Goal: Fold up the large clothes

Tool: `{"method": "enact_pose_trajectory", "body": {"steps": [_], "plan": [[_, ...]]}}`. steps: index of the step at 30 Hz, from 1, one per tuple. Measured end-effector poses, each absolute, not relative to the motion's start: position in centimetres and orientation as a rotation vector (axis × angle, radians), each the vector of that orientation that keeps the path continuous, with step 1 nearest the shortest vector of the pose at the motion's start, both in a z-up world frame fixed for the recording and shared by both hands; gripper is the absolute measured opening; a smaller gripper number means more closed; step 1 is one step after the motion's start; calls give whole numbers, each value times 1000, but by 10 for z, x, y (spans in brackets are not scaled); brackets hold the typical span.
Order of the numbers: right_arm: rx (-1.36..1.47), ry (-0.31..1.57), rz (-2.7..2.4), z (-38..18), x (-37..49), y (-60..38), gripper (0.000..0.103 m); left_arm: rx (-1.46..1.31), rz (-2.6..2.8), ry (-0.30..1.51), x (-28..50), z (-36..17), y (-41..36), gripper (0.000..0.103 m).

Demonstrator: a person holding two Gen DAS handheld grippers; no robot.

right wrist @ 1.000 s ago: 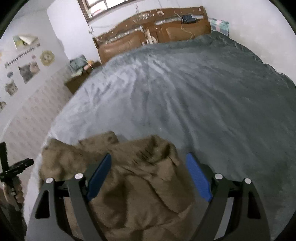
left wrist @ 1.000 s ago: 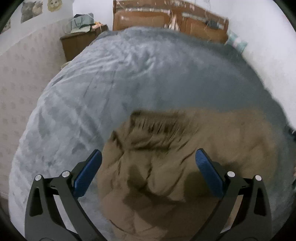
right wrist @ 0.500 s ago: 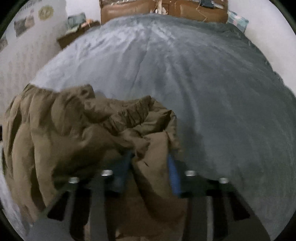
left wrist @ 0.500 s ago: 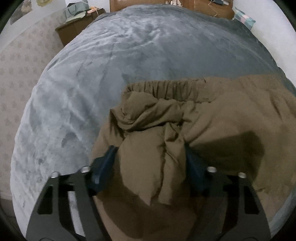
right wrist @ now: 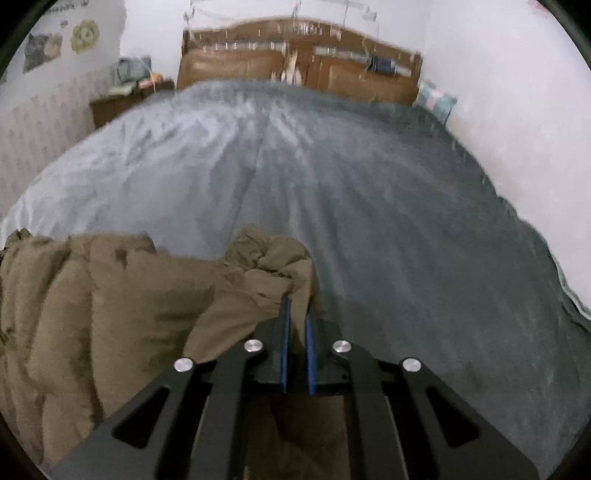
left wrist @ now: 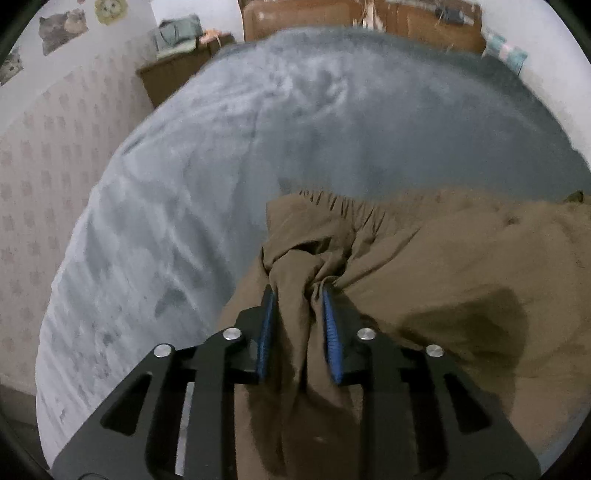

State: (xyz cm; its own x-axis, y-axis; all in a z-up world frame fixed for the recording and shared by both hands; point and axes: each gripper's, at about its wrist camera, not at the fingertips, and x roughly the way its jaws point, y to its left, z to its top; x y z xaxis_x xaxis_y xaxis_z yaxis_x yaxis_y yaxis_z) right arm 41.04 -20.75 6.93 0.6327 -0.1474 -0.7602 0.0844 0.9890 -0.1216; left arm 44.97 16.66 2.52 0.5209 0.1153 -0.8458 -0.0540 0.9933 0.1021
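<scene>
Soft, floppy brown cloth garment (left wrist: 424,266) bunched at 6 o'clock on grey fuzzy bed (right wrist: 369,206); left gripper (left wrist: 300,299) jaws closing on a fold, right gripper (right wrist: 297,314) jaws pinched narrow on an edge.

Bedroom interior. A grey-blue blanket (right wrist: 332,192) covers the bed across the centre of frame; a carved wooden headboard (right wrist: 299,62) stands at top centre. A brown nightstand (left wrist: 173,77) with piled items sits upper left. White walls (right wrist: 498,74) carry cat pictures (left wrist: 61,24), upper left.
</scene>
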Motion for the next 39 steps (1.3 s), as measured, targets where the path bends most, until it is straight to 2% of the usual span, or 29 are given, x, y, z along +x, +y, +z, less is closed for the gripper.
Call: {"method": "enact_pose_trajectory", "body": {"steps": [2, 4, 5, 7, 10, 11, 13, 18, 22, 29, 35, 38, 39], "plan": [[-38, 947, -131, 55, 413, -213, 8, 64, 98, 1041, 446, 15, 168, 50], [3, 1006, -139, 44, 411, -221, 15, 69, 102, 1034, 442, 17, 169, 60], [15, 1022, -141, 42, 410, -223, 18, 75, 102, 1032, 440, 19, 169, 63], [10, 998, -157, 50, 406, -227, 32, 80, 101, 1037, 445, 24, 174, 66], [57, 947, -121, 71, 405, -229, 32, 68, 125, 1005, 444, 38, 181, 77], [77, 929, -102, 79, 405, -227, 33, 44, 109, 990, 442, 47, 180, 77], [129, 898, -36, 94, 407, -220, 43, 1, 86, 971, 443, 58, 176, 77], [170, 900, 65, 97, 422, -174, 43, 11, 34, 1005, 449, 64, 135, 77], [175, 990, 75, 65, 434, -134, 43, 24, 17, 1104, 469, 41, 99, 77], [27, 1107, 24, 15, 432, -109, 42, 135, 37, 1216, 469, -3, 84, 77], [34, 1112, 40, 16, 432, -115, 43, 106, 49, 1232, 472, -2, 87, 77], [67, 1016, 111, 38, 415, -122, 49, 98, 52, 1157, 458, 18, 91, 77], [70, 977, 118, 45, 407, -125, 59, 100, 56, 1129, 451, 24, 93, 77]]}}
